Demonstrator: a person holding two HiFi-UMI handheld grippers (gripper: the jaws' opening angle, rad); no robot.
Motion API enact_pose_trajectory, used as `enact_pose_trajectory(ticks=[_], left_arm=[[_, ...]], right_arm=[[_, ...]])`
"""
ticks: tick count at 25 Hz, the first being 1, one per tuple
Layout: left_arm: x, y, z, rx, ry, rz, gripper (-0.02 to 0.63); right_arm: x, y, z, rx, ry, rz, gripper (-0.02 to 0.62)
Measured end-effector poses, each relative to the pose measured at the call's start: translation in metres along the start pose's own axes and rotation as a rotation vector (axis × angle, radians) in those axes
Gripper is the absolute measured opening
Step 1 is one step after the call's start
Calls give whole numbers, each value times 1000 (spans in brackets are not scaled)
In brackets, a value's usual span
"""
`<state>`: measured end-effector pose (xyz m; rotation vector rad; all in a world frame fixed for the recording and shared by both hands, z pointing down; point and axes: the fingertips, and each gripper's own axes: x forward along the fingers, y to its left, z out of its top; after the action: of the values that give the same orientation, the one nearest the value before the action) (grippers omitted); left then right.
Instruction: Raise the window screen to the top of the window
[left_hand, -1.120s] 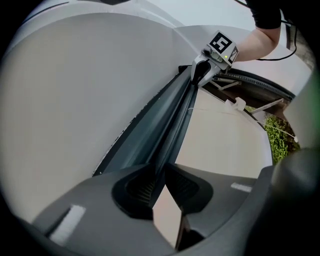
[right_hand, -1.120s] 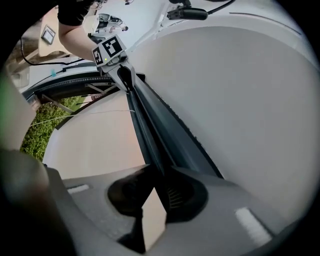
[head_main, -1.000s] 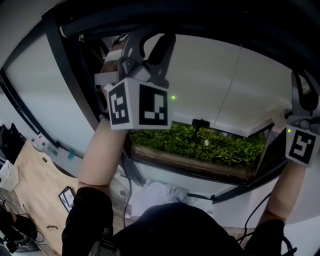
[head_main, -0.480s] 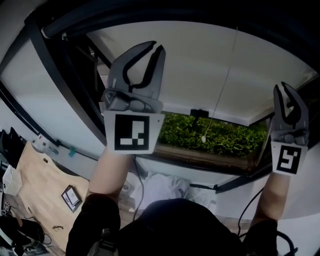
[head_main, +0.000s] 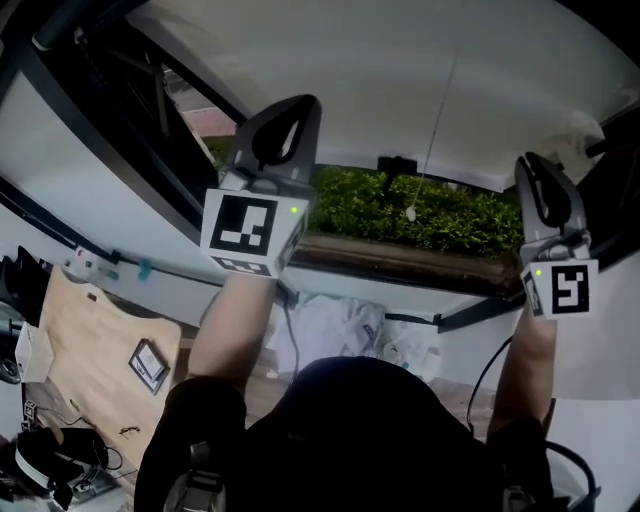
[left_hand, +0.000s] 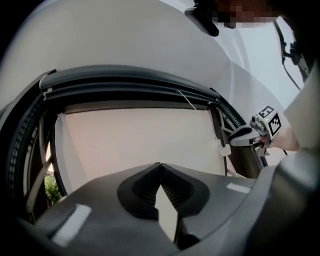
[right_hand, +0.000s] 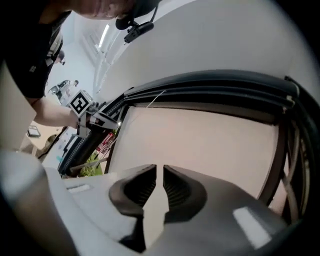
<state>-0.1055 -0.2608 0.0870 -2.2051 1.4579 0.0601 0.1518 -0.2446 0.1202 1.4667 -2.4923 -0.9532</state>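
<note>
The white window screen (head_main: 400, 80) fills the upper part of the opening; its lower edge carries a small dark clip (head_main: 397, 163) and a thin pull cord with a bead (head_main: 411, 213). My left gripper (head_main: 300, 102) is held up at the screen's lower left, tips against the white sheet. At the lower right corner is my right gripper (head_main: 530, 162). In the left gripper view the jaw tips (left_hand: 160, 164) meet in front of the beige screen (left_hand: 135, 135). In the right gripper view the jaws (right_hand: 159, 167) leave only a thin slit, with nothing in it, before the screen (right_hand: 200, 145).
A green hedge (head_main: 440, 215) shows through the open strip under the screen. The dark window frame (head_main: 120, 130) runs diagonally at left. Below are a white cloth heap (head_main: 340, 330), a cable (head_main: 292, 330) and a wooden floor (head_main: 90, 340) with small items.
Both grippers have come down from high on the screen to near its lower edge. The head view has tilted, so the window sits higher in the picture.
</note>
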Motion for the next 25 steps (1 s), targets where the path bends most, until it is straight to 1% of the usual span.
enact_pose_trajectory(ticks=[2, 4, 8, 11, 14, 17, 21, 22, 25], left_arm=[[-7, -4, -22, -63, 39, 2, 6], [-15, -9, -42, -114, 60, 5, 6], [-32, -27, -83, -184, 96, -1, 6], [-45, -46, -115, -206, 131, -6, 6], [-60, -62, -140, -208, 152, 1, 6], [-76, -76, -165, -219, 186, 17, 6], [-97, -95, -206, -242, 315, 36, 6], [-101, -98, -213, -250, 328, 36, 6], [-113, -108, -226, -260, 326, 32, 6]], right_arm=[[-2, 14, -24, 74, 26, 21, 43], [-4, 28, -49, 148, 61, 37, 41], [-17, 52, -93, 353, 95, 23, 38], [-29, 62, -120, 507, 102, -8, 31], [-42, 70, -143, 621, 105, -53, 26], [-56, 82, -163, 658, 136, -95, 22], [-74, 98, -187, 682, 195, -127, 18], [-79, 101, -193, 684, 208, -133, 16], [-93, 113, -211, 672, 249, -147, 2]])
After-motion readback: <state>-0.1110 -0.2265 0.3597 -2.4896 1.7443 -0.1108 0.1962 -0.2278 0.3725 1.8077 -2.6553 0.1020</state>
